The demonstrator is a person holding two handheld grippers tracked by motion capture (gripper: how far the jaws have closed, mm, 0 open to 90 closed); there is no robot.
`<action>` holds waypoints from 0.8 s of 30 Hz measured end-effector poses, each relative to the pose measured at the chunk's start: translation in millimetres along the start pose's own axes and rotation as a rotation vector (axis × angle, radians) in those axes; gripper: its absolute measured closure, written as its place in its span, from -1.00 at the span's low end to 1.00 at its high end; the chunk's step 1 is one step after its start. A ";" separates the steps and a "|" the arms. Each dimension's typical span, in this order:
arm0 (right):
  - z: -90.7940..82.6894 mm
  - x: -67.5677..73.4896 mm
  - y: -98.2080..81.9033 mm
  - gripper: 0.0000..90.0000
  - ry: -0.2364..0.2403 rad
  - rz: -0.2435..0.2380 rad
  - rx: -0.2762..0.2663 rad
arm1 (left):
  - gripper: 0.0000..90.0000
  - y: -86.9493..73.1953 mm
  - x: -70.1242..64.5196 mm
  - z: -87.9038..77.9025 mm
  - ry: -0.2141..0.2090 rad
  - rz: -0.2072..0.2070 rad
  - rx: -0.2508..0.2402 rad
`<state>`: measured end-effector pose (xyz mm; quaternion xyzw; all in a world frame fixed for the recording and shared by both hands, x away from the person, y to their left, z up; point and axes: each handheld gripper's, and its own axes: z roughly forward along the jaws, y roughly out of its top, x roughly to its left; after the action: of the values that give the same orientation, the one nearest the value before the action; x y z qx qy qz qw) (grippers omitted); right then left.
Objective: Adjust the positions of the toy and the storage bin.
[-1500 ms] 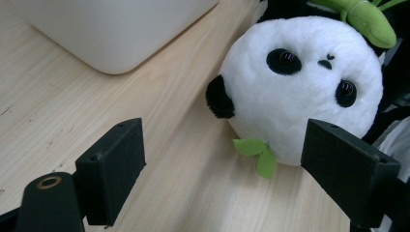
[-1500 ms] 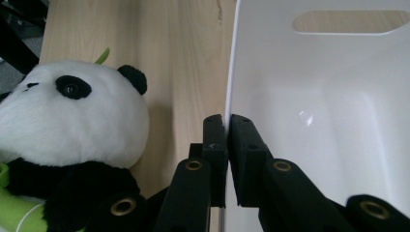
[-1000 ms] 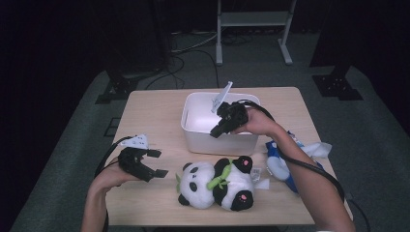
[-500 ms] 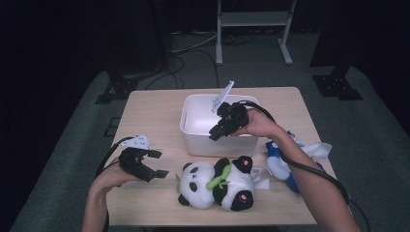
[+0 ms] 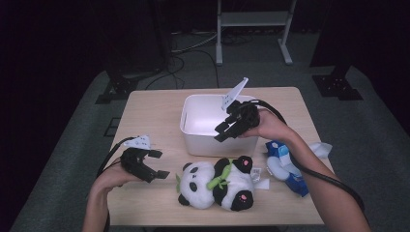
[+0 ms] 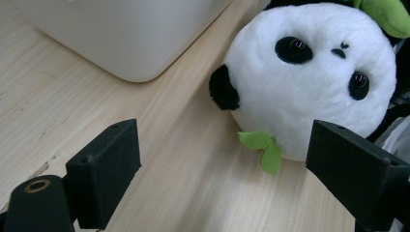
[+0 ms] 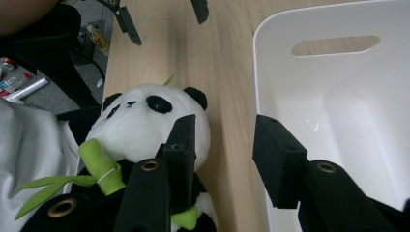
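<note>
Two handheld grippers at work over a wooden surface (image 5: 145,108). The right gripper (image 5: 227,130) hovers above the near rim of the white bin (image 5: 198,140), its jaws part-open with nothing between them; they have just been opening. The left gripper (image 5: 157,164) rests low at the near left, its jaws spread wide and empty, pointed at the head of the plush panda (image 5: 215,186).

The panda lies on its back just in front of the bin, head towards the left gripper, apart from both grippers. It is a soft round toy: white head with black ears and eye patches, black limbs, pink paw pads, and a green bamboo sprig (image 5: 218,181) tied across the chest. A blue and white soft toy (image 5: 283,166) lies to its right.

The step in hand appears to be reaching for the panda. Done well, the jaws would close across the firm body or head rather than on the sprig or loose fur, since plush compresses and may slip.
</note>
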<state>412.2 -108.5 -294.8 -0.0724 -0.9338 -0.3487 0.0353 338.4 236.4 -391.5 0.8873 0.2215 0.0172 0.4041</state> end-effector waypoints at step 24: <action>23.1 42.9 -26.6 0.11 0.104 -0.019 0.046 | -0.77 -1.6 0.9 -0.1 0.003 0.002 0.007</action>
<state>365.3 -108.5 -324.4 -0.0443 -0.9391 -0.3309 0.0819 338.6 237.7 -392.7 0.8890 0.2213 0.0182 0.4005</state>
